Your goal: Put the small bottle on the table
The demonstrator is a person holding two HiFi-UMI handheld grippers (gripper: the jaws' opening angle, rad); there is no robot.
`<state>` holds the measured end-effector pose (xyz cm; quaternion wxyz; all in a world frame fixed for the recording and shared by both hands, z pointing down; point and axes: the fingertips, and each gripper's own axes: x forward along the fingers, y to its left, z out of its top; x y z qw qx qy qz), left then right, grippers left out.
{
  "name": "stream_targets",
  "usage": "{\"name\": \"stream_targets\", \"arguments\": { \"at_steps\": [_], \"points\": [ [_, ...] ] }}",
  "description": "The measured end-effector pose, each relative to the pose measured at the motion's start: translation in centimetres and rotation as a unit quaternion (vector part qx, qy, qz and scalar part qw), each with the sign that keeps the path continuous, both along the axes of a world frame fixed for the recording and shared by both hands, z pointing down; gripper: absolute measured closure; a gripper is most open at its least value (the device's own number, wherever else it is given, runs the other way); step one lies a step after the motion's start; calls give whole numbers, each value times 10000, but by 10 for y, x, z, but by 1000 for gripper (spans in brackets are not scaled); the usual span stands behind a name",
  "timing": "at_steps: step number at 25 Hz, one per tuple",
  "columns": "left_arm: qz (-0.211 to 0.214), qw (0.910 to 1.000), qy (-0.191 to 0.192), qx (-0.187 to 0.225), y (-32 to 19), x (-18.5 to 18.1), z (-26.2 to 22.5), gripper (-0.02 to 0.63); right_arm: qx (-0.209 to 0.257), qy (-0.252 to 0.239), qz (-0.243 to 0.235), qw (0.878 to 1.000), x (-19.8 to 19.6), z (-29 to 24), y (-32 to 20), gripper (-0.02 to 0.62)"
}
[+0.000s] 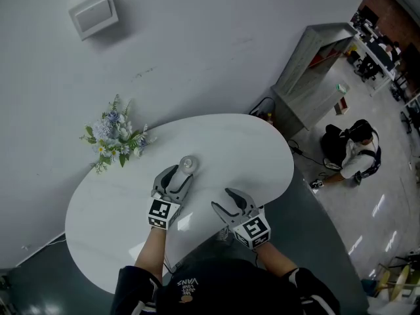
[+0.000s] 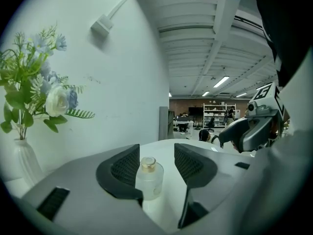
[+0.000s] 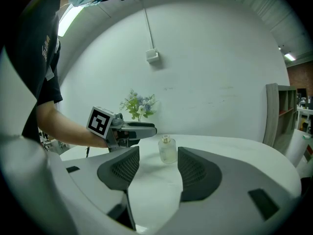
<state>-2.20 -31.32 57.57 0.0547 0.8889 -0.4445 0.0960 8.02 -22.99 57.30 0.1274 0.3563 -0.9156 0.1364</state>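
Note:
The small clear bottle [image 1: 188, 163] with a gold cap stands upright on the white round table [image 1: 230, 143]. My left gripper [image 1: 174, 176] is open just behind it; in the left gripper view the bottle [image 2: 149, 178] stands between the spread jaws, close to the left pad [image 2: 126, 166], with a gap to the right one. My right gripper [image 1: 233, 202] hangs open and empty near the table's front edge. From the right gripper view the bottle [image 3: 167, 150] stands on the table beyond the jaws, with the left gripper [image 3: 146, 129] beside it.
A vase of blue and white flowers [image 1: 115, 136] stands at the table's far left edge. A grey cabinet [image 1: 312, 71] is against the wall to the right. A person [image 1: 351, 151] crouches on the floor beyond the table.

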Motion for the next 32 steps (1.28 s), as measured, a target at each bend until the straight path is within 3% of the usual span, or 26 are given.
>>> {"name": "stream_targets", "arguments": {
  "at_steps": [1,3,10,16,32],
  "points": [
    [10,10000,9,23,4,-1,-3,362,51,3,23,10000,-2,-2,0,337],
    [18,10000,-4,79,11,-5,-10,373,147,-9,75,9999,-5,-7,1,440],
    [114,9996,104,243,41,-5,-36,422,392,-44,78,9992,-18,-24,9,515],
    [250,9991,202,287,68,-3,-55,454,522,-63,59,9986,-26,-36,18,531],
    [90,9983,258,520,150,-12,-95,575,687,-201,-146,9973,-44,-60,57,535]
  ]
}}
